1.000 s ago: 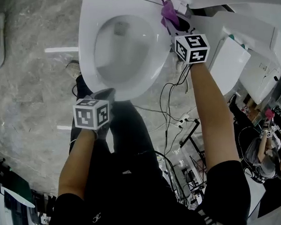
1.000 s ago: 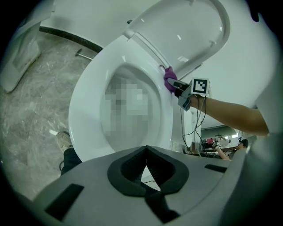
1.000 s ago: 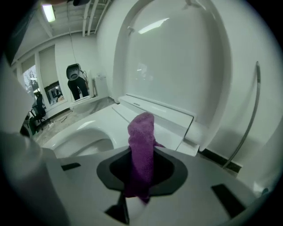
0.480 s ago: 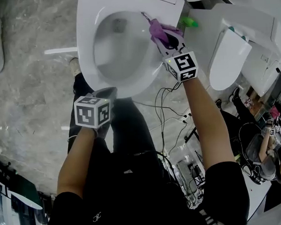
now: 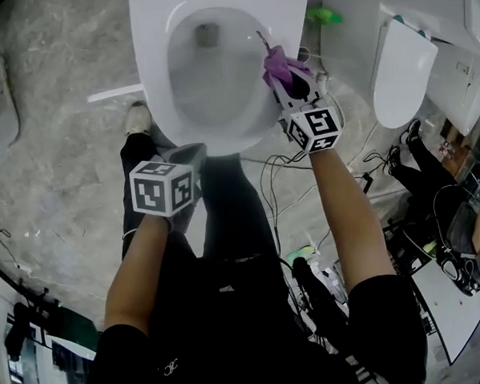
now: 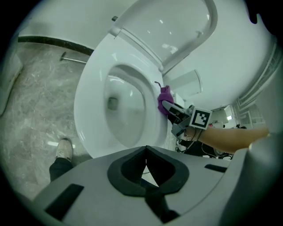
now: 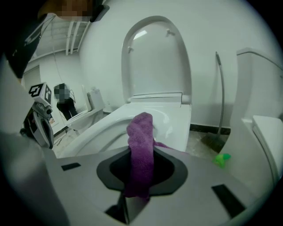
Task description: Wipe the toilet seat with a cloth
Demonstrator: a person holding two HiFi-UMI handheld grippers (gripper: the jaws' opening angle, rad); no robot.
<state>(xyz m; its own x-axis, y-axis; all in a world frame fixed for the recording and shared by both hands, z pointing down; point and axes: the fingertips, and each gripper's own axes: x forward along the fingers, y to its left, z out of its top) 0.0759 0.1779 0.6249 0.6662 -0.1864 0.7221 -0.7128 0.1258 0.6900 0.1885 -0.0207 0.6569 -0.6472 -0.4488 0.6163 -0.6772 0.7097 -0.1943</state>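
Observation:
The white toilet seat lies down around the bowl, and its lid stands up behind. My right gripper is shut on a purple cloth and presses it on the right side of the seat. In the right gripper view the cloth hangs between the jaws of that gripper, its tip over the seat. My left gripper is shut on nothing and held in front of the bowl, above the person's legs. In the left gripper view its jaws meet, and the cloth shows on the seat rim.
A second white toilet stands to the right. A small green object lies on the floor between them, beside a long-handled tool. Cables trail over the marble floor. The person's shoe is left of the bowl.
The right gripper has dragged the cloth from the seat's back right corner forward along the right side. The left gripper has hardly moved.

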